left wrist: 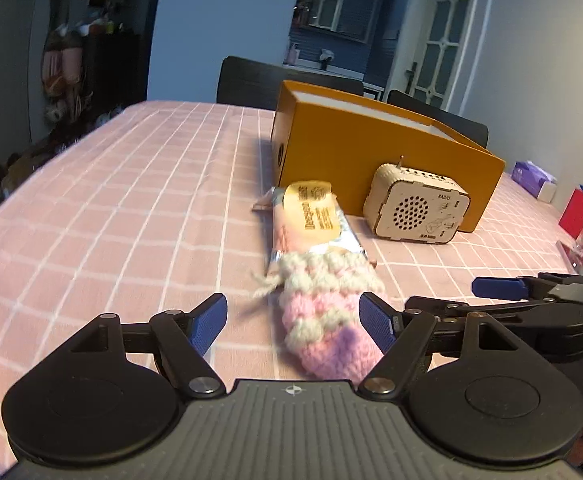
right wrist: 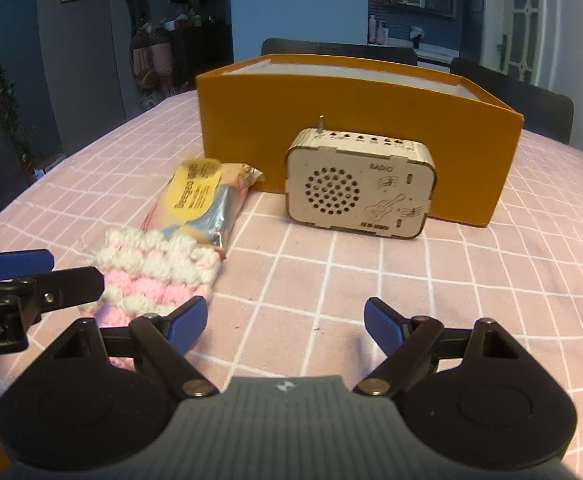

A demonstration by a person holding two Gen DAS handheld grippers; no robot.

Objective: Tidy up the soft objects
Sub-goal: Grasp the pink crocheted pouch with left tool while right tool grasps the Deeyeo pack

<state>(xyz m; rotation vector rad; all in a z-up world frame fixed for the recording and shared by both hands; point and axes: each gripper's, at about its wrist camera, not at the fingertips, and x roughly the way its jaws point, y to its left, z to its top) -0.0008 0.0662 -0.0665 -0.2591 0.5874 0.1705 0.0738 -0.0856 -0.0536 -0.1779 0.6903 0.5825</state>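
1. Left gripper [left wrist: 292, 322]: jaws spread wide, clamped on nothing. The knitted pouch [left wrist: 323, 312] lies between the pads, off-centre, touching or nearly touching the right-hand pad [left wrist: 375, 322]; the left-hand pad stands well clear of it.

2. Right gripper [right wrist: 284, 322]: jaws apart, nothing between them but bare tablecloth [right wrist: 471, 280]. It sits just beside the left gripper, and its left pad [right wrist: 187, 320] overlaps the pouch's near end in its own view; contact cannot be told.

3. Pouch position: flat on the cloth towards the near edge of the table, well short of the orange box [left wrist: 371, 152]. A snack packet [left wrist: 315, 220] butts against or tucks under its far end.

4. Long axis: runs from the near edge of the table away towards the box, slightly slanted. The solid pink end points at the grippers, the cream-and-pink bobbled end at the packet. A loose yarn tail [left wrist: 265, 286] trails off to the left side.

5. Risks, as judged:
   - Off-centre closing could shove the pouch sideways instead of pinching it.
   - Soft knit may squash and slip out on lifting.
   - The yarn tail could snag a pad.
   - The packet may drag along if it overlaps the knit.
   - The 2 grippers are close enough to collide.
   - The wooden radio [right wrist: 361, 188] stands against the box wall and could be knocked on the way in.
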